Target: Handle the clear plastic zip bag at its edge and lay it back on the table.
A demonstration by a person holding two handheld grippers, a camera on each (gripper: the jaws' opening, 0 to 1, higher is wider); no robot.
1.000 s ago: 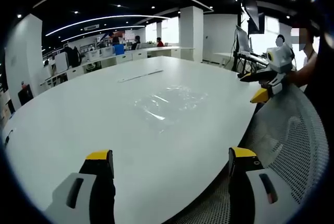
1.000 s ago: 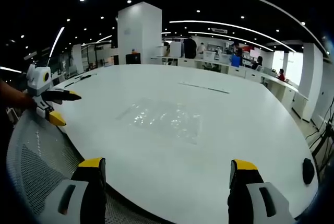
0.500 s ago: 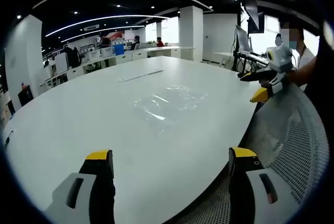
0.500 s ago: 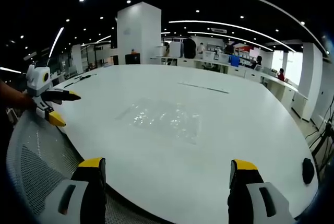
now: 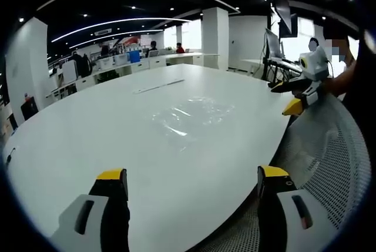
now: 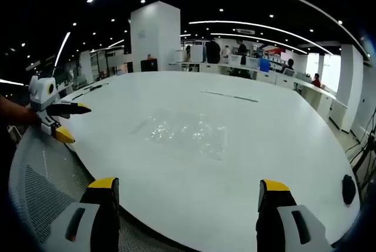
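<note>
The clear bag [image 5: 189,116] lies flat mid-desk [image 5: 88,140], untouched. Both the left gripper [image 5: 192,188] and right gripper [image 6: 185,194] hover at the near edge, fingers wide; everything remains undone.

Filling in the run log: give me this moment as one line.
clear plastic zip bag: flat on white table | left gripper: open, empty | right gripper: open, empty | phase: pre-grasp

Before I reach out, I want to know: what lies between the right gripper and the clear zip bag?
Bare white table: the right gripper view shows nothing between the open right gripper and the clear zip bag.
</note>
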